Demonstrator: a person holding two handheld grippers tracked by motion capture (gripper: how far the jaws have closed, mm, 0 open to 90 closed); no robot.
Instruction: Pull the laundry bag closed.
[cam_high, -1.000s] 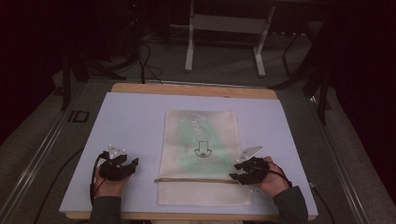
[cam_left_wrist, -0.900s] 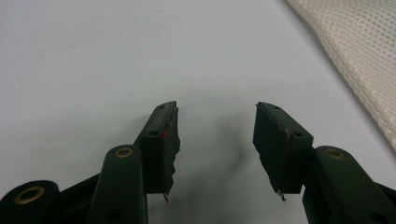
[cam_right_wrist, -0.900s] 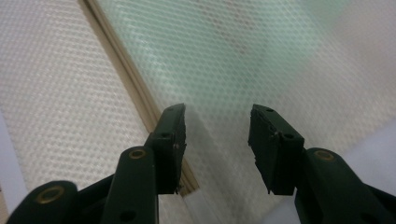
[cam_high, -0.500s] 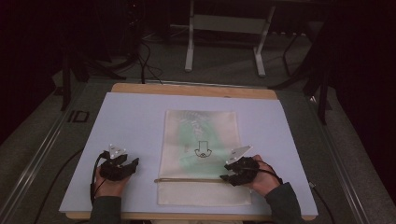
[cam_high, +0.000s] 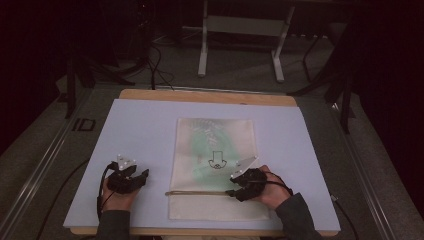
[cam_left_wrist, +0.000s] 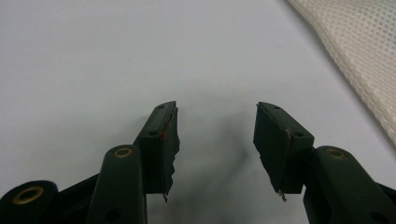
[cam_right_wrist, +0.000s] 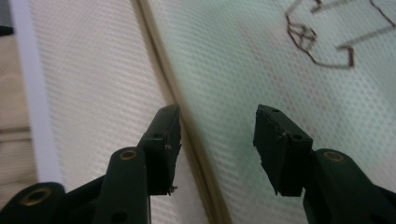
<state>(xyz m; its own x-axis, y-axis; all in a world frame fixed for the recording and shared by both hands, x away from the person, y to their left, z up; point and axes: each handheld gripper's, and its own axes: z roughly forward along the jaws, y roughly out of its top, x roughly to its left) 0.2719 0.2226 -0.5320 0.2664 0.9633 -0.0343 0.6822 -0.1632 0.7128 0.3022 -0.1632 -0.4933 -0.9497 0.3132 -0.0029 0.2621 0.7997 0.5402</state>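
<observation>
White mesh makes up the bag (cam_high: 215, 165), which lies flat in the middle of the pale blue board (cam_high: 145, 130) on the table. A green patch shows through the mesh, and a small dark drawing (cam_high: 217, 161) sits on top of it (it looks a bit like a little pot). A thin tan strip (cam_high: 197, 193) runs across the bag near the person's edge.

The right gripper (cam_high: 235, 191) is over the bag, at the right end of that strip. Its jaws have just been opening and now stand wide apart. In the right gripper view the strip (cam_right_wrist: 187, 140) passes between the two black jaws, just beside the left one, and the pads do not press on it. The dark drawing (cam_right_wrist: 322, 42) shows farther up.

The left gripper (cam_high: 137, 175) rests on the bare board, near the left side of the bag but apart from it. Its jaws are apart too, with plain board between them. In the left gripper view the bag's edge (cam_left_wrist: 355, 51) lies off to the right.
</observation>
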